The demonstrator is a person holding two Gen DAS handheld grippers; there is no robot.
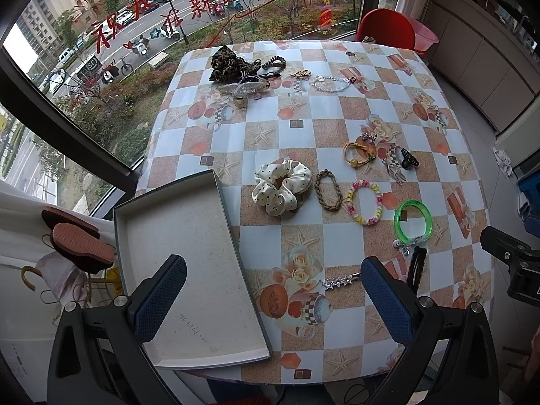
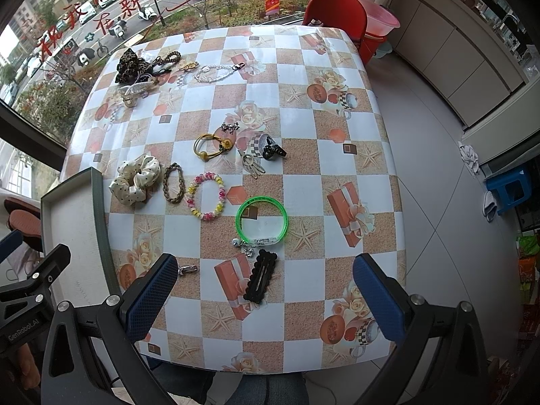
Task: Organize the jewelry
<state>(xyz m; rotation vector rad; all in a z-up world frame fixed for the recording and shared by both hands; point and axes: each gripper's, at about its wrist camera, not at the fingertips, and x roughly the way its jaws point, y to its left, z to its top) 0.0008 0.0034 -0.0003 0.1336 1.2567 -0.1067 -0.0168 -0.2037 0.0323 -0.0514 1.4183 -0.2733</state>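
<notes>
Both your left gripper (image 1: 273,298) and right gripper (image 2: 265,295) hang spread and empty, jewelry loose beside the tray (image 1: 189,236); the flat black clip (image 2: 260,280) could skid when pinched.

Tray (image 1: 216,310): shallow, raised rim; interior bare, open from above.
Near edge, right: black scalloped clip (image 2: 260,280) and green bangle (image 2: 262,220) lie between the right gripper (image 2: 265,298) fingers' line of approach.
Centre row: scrunchie (image 1: 281,190), braided band (image 1: 328,189), beaded bracelet (image 1: 364,202) closely spaced.
Far corner: leopard scrunchie (image 1: 226,62) cluster, tangled.
Right half of table (image 2: 354,175): unobstructed.
</notes>
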